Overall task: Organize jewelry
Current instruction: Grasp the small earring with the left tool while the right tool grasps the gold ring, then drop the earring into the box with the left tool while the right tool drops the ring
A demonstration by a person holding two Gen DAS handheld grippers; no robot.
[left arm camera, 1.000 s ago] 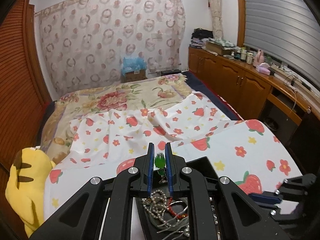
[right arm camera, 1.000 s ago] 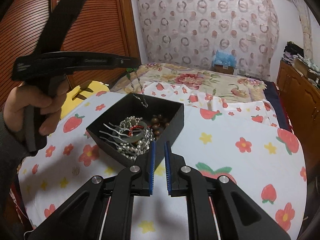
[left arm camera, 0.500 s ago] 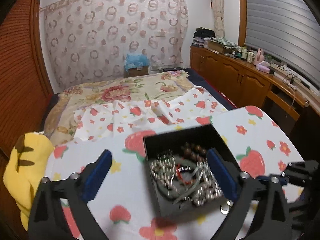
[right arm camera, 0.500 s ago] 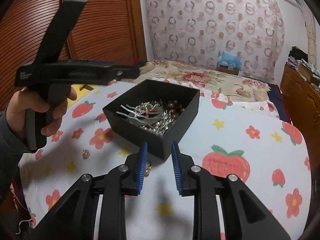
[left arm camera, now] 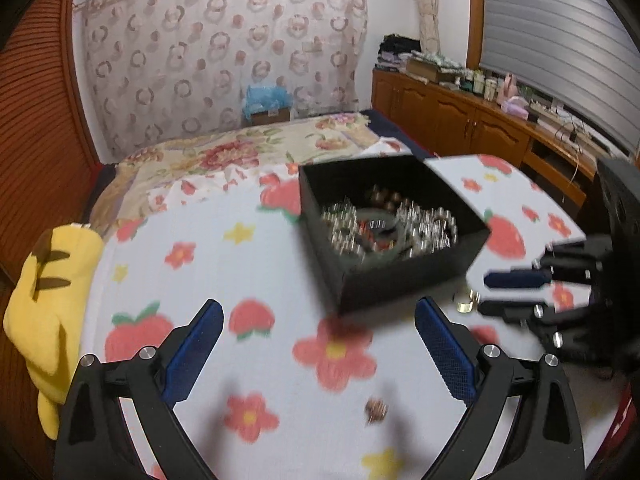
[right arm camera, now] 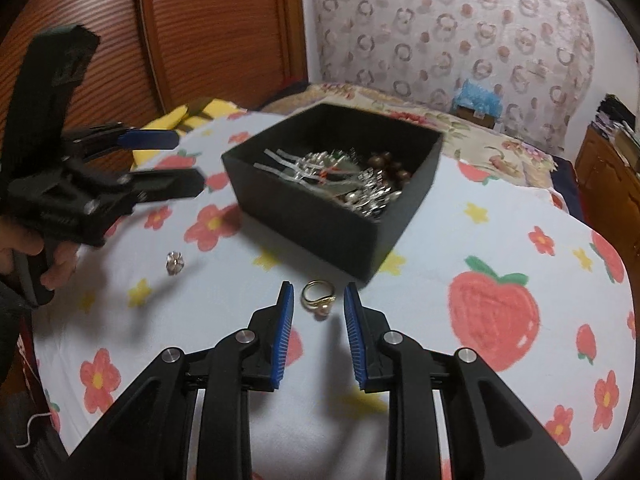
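Note:
A black open box (right arm camera: 340, 216) full of pearl strings, beads and silver hair combs stands on the strawberry-print cloth; it also shows in the left wrist view (left arm camera: 400, 272). A gold ring with a pearl (right arm camera: 318, 300) lies on the cloth just ahead of my right gripper (right arm camera: 318, 296), which is open with its fingertips on either side of the ring. A small crystal bead (right arm camera: 175, 263) lies left of the box; it also shows in the left wrist view (left arm camera: 376, 410). My left gripper (left arm camera: 318, 312) is wide open and empty, above the cloth near that bead.
A yellow plush toy (left arm camera: 48, 300) lies at the table's left edge. A bed with a floral cover (left arm camera: 240, 152) stands behind the table. Wooden cabinets (left arm camera: 460, 124) run along the right wall. A wooden door (right arm camera: 200, 32) is at the left.
My left gripper opened, let the green pendant drop into the box and pulled back left over the cloth. My right gripper opened and came down around the gold ring.

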